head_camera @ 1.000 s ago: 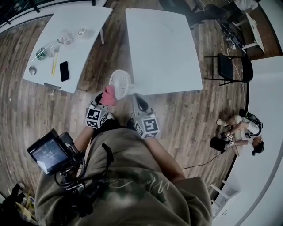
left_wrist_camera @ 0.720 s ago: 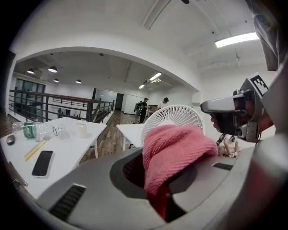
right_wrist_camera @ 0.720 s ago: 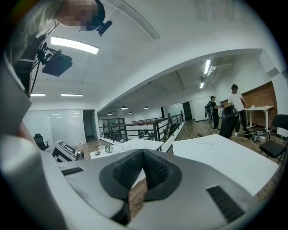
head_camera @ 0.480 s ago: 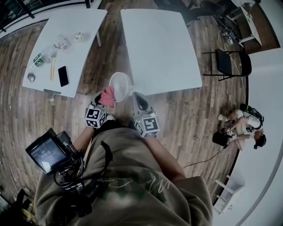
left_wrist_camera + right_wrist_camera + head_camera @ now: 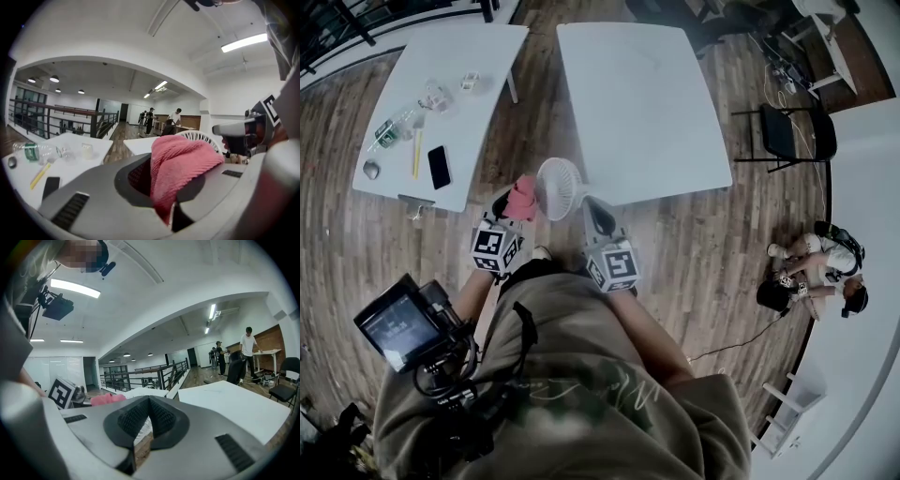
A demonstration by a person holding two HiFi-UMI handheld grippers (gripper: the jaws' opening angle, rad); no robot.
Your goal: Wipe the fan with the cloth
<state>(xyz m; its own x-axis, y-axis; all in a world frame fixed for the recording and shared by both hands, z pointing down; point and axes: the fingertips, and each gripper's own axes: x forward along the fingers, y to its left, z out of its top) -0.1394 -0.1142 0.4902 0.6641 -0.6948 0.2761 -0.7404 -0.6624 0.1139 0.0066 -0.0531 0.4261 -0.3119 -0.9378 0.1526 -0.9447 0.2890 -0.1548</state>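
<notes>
Now the left gripper (image 5: 512, 212) has raised the cloth (image 5: 522, 196) beside the fan (image 5: 563, 187).

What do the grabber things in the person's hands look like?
Both are smooth grey plastic. The left gripper and the right gripper each end in two jaws lined with black ribbed pads. Each carries a white cube with black square markers. The person wears an olive-brown top.
</notes>
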